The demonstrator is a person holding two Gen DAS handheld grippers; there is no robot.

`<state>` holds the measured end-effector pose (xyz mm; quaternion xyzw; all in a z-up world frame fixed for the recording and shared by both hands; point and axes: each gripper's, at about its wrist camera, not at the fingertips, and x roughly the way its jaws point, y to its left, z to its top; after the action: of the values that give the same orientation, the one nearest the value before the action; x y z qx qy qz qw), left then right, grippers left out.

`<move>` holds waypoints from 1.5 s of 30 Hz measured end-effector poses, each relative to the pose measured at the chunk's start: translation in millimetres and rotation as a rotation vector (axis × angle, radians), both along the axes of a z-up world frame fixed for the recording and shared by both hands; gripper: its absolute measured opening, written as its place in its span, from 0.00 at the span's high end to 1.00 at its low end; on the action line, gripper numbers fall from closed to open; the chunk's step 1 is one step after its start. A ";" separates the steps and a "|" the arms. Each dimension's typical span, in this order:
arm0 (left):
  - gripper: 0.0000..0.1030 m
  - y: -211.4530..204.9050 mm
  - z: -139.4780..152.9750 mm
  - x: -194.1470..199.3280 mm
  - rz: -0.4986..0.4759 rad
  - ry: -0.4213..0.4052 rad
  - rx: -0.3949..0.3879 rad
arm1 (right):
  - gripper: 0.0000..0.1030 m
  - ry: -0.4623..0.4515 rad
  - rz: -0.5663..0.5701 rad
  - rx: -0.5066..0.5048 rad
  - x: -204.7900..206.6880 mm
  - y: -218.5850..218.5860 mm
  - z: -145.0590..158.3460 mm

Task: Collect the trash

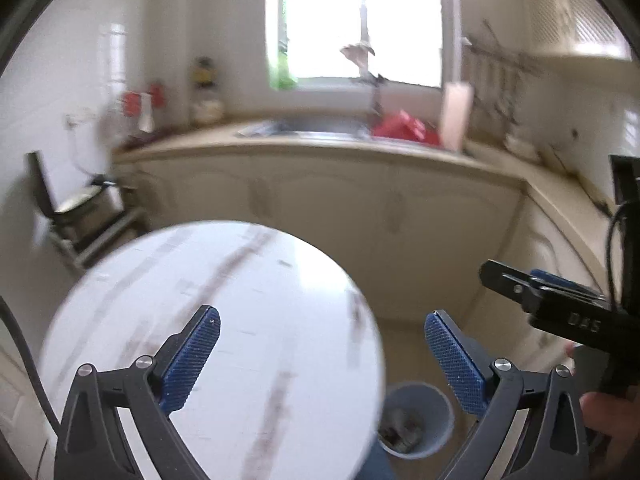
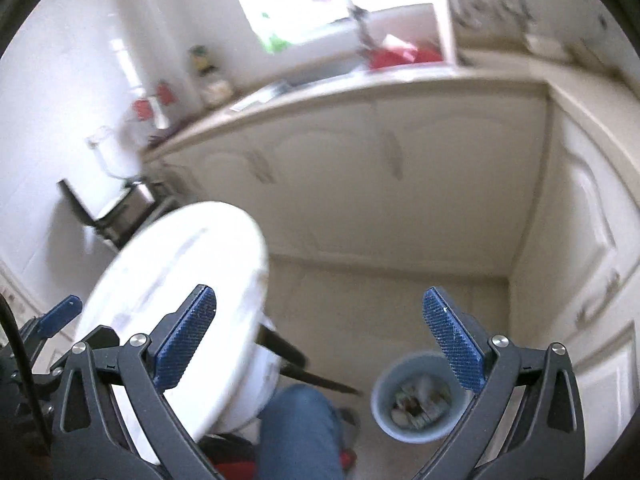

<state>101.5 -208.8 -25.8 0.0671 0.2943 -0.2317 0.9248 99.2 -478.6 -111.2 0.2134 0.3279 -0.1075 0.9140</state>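
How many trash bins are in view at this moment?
1. A blue-grey bin stands on the floor beside the round white table, below the right claw, with trash inside. Others may be hidden under the table.

A small round pale-blue bin (image 2: 416, 400) stands upright on the beige floor, just right of the round white bench (image 2: 180, 280) and near the cream cabinets. It is open-topped and holds a jumble of crumpled trash (image 2: 418, 402), blurred wrappers and scraps that lie below its rim.
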 end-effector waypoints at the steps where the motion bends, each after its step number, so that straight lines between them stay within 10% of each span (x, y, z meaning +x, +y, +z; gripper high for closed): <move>1: 0.01 15.8 7.3 -6.2 0.031 -0.022 -0.006 | 0.00 -0.017 0.021 -0.015 5.2 13.9 10.6; 10: 0.01 136.3 37.3 -80.9 0.263 -0.128 -0.065 | 0.00 -0.164 0.161 -0.137 25.1 144.7 91.9; 20: 0.01 179.2 41.1 -192.2 0.468 -0.219 -0.057 | 0.00 -0.264 0.259 -0.278 5.1 265.2 118.3; 33: 0.01 174.9 39.7 -268.6 0.494 -0.259 -0.092 | 0.00 -0.320 0.234 -0.313 -20.4 280.7 135.9; 45: 0.01 188.9 54.3 -251.9 0.494 -0.257 -0.116 | 0.00 -0.335 0.264 -0.327 -23.8 290.4 141.4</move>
<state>-150.4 -19.9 28.4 -0.0310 0.1685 -0.0057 0.9852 75.5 -188.1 30.2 0.0330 0.1753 -0.0021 0.9840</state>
